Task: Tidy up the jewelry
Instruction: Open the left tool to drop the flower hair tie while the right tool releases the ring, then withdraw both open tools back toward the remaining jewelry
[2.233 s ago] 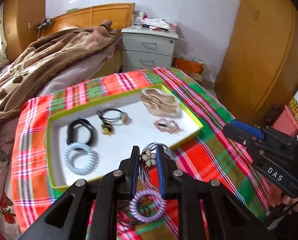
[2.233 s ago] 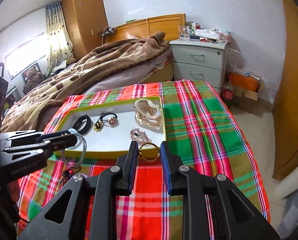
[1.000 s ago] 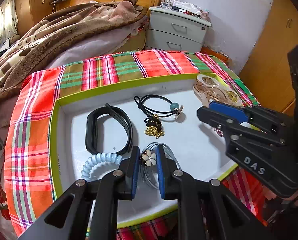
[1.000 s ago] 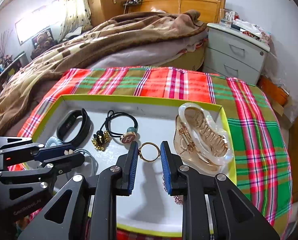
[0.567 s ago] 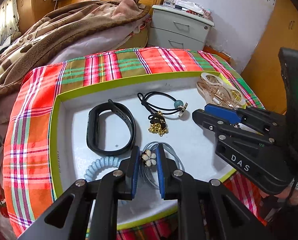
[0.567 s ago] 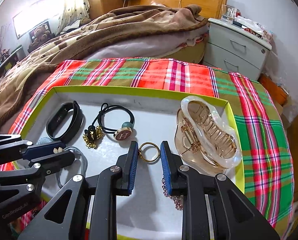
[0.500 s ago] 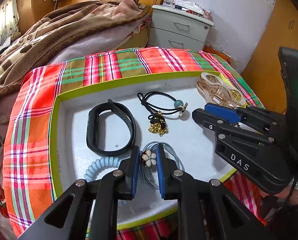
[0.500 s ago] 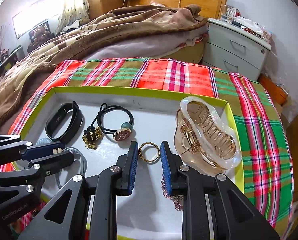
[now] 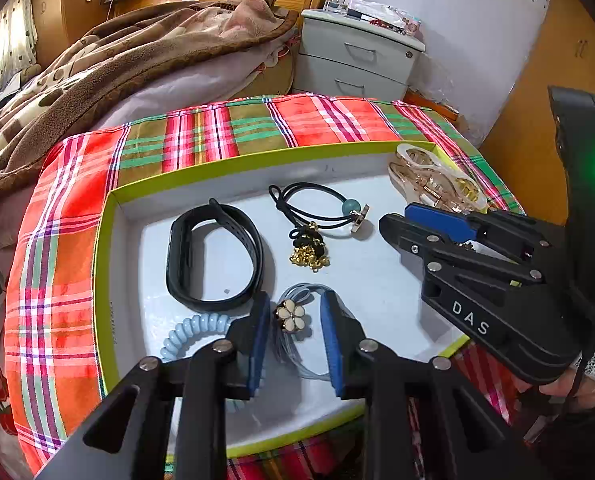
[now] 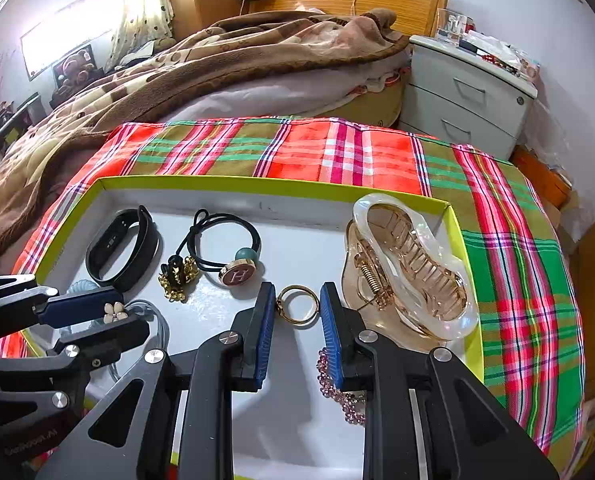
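While its jaws are opening, the left gripper hangs low over the shallow white tray with a lime-green rim, and the grey-blue elastic hair tie with a cream flower charm sits between its blue pads, clear of both. That tie lies in the tray's near part, just beside a pale blue spiral hair coil and a black rubber wristband. Beside it, the right gripper is also opening, with a thin gold ring between its pads over the tray floor; whether they still touch it I cannot tell. A translucent amber claw clip fills the tray's right end, on a red-and-green plaid cloth.
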Motion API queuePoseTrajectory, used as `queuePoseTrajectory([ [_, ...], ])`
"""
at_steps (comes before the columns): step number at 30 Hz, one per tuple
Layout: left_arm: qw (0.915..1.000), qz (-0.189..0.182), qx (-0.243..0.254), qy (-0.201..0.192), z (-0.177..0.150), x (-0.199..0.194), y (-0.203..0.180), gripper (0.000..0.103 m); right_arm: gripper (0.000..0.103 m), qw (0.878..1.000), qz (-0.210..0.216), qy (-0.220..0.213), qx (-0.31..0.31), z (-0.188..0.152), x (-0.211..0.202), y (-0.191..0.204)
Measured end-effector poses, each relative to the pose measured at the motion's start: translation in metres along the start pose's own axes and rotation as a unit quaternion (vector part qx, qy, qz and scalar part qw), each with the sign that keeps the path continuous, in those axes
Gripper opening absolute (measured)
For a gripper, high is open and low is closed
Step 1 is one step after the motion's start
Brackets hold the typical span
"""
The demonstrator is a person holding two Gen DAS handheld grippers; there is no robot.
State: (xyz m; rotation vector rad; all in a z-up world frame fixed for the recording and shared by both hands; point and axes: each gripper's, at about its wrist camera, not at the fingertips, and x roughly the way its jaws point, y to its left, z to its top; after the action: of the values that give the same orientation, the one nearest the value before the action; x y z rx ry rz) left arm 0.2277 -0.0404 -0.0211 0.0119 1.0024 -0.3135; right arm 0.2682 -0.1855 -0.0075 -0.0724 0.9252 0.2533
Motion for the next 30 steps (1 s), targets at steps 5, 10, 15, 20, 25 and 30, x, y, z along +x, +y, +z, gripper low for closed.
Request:
queuePoseTrajectory([
  [5, 1.0, 0.003, 0.003, -0.002, 0.0, -0.003, -0.002, 0.035, 0.034, 1.0, 0.008, -0.003, 0.008, -0.001, -0.002, -0.002],
  [10, 1.0, 0.003, 0.001, -0.008, 0.0, -0.01, -0.003, 0.038, 0.035, 1.0, 0.013, -0.014, 0.016, -0.003, -0.01, -0.004],
  [15, 0.9999, 0.003, 0.002, -0.015, -0.005, -0.021, -0.004, 0.041, 0.035, 0.999, 0.02, -0.031, 0.032, -0.006, -0.023, -0.007],
  [20, 0.9996, -0.003, -0.001, -0.028, -0.011, -0.038, -0.005, 0.043, 0.035, 0.997, 0.025, -0.046, 0.049, -0.013, -0.04, -0.008],
  [25, 0.9988, -0.009, -0.013, -0.046, -0.02, -0.059, -0.003, 0.044, 0.035, 0.996, 0.031, -0.062, 0.051, -0.024, -0.061, -0.008],
  [30, 0.9978, -0.006, -0.025, -0.061, -0.033, -0.077, 0.006, 0.044, 0.035, 0.996, 0.039, -0.066, 0.043, -0.04, -0.079, -0.001],
])
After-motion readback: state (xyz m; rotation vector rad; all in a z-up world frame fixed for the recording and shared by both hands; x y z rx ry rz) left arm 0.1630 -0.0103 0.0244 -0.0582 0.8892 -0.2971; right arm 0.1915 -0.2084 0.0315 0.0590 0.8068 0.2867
